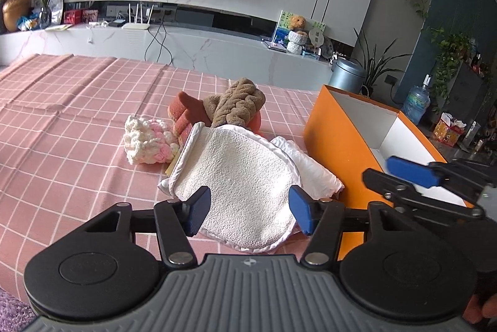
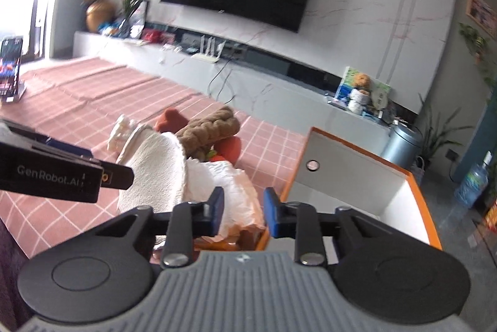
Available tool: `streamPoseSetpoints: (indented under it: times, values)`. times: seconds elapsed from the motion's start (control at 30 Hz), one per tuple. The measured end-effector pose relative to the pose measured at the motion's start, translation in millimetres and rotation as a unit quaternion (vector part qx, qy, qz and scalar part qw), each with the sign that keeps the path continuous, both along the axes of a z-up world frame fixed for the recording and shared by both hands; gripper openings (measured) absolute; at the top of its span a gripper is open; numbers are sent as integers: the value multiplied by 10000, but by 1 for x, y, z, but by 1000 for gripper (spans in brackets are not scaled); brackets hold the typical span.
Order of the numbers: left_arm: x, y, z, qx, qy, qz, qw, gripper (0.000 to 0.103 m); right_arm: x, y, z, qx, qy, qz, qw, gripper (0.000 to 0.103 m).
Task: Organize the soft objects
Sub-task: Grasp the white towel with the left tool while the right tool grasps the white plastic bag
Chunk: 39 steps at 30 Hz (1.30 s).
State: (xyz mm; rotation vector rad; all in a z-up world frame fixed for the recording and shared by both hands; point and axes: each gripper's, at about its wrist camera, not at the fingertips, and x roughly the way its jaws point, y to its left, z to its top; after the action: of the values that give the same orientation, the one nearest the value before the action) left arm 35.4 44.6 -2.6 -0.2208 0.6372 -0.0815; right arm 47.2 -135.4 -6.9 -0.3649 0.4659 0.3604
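Left wrist: white cloth (image 1: 242,176) against orange box (image 1: 338,139)

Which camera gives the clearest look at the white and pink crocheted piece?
The left wrist view: the crocheted piece lies in sharp, full view on the checked cloth, left of the pile. In the right wrist view only a blurred sliver shows behind the white terry mitt.

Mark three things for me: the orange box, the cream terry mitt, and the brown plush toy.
orange box (image 1: 334,126), left wrist view, on its orange outer side wall.
cream terry mitt (image 1: 239,173), left wrist view, middle of its textured top face.
brown plush toy (image 1: 240,103), left wrist view, on its ridged brown body.
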Motion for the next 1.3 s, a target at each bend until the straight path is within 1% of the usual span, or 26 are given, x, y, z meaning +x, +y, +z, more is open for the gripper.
streamPoseSetpoints:
  times: [0.07,0.13,0.23,0.27,0.3,0.33,0.43,0.53,0.7,0.77,0.83,0.87,0.9,0.93,0.97,1.0,1.03,1.07,1.1,1.17,1.2,1.27,1.3]
  values:
    - [7,3,-3,-48,86,48,9999,68,14,10,-5,-215,87,112,9997,21]
    - [13,7,-7,-98,184,124,9997,68,24,20,-10,-373,143,212,9990,20]
    - [21,16,-10,-332,313,232,9987,68,38,34,-20,-554,207,245,9979,20]
    - [22,19,-11,-395,319,268,9983,72,41,39,-23,-562,250,272,9977,19]
    - [22,21,-11,-432,319,284,9982,78,43,42,-26,-566,292,298,9975,20]
    - [23,23,-11,-465,310,306,9980,81,44,46,-28,-574,324,338,9973,20]
    - [25,26,-11,-595,372,368,9969,86,44,56,-36,-489,447,577,9961,19]
    - [27,30,-15,-693,484,419,9955,87,41,64,-41,-318,595,818,9944,19]
    - [29,30,-18,-699,634,533,9941,89,37,69,-44,17,963,1221,9878,19]
    - [31,29,-20,-618,698,559,9941,90,34,70,-46,95,1032,1346,9855,19]
    - [35,27,-24,-408,806,635,9939,90,32,73,-46,56,1021,1371,9853,19]
    - [37,26,-25,-326,820,650,9940,87,32,73,-46,37,1013,1366,9854,19]
    - [39,25,-28,-256,798,598,9947,75,32,73,-45,37,1004,1359,9856,19]
    - [40,26,-30,-196,796,555,9951,67,32,72,-44,17,978,1345,9861,20]
    - [41,26,-31,-143,814,504,9953,54,31,69,-44,-27,938,1312,9869,20]
    - [42,26,-32,-137,810,466,9955,43,31,68,-42,-73,887,1275,9878,20]
    - [42,27,-33,-158,805,437,9957,36,32,66,-41,-106,840,1237,9887,20]
    - [41,28,-33,-180,792,411,9958,24,33,64,-39,-120,811,1211,9892,21]
    - [40,29,-32,-206,750,395,9962,14,34,62,-38,-139,798,1187,9896,22]
    - [37,30,-30,-158,679,421,9967,9,38,60,-35,-195,745,1114,9908,31]
    - [35,31,-28,-113,642,478,9967,9,41,59,-34,-234,724,1070,9913,33]
    - [34,36,-25,-42,641,604,9961,9,49,57,-32,-302,716,938,9926,43]
    - [35,38,-24,-34,676,627,9957,12,53,57,-31,-325,726,879,9929,45]
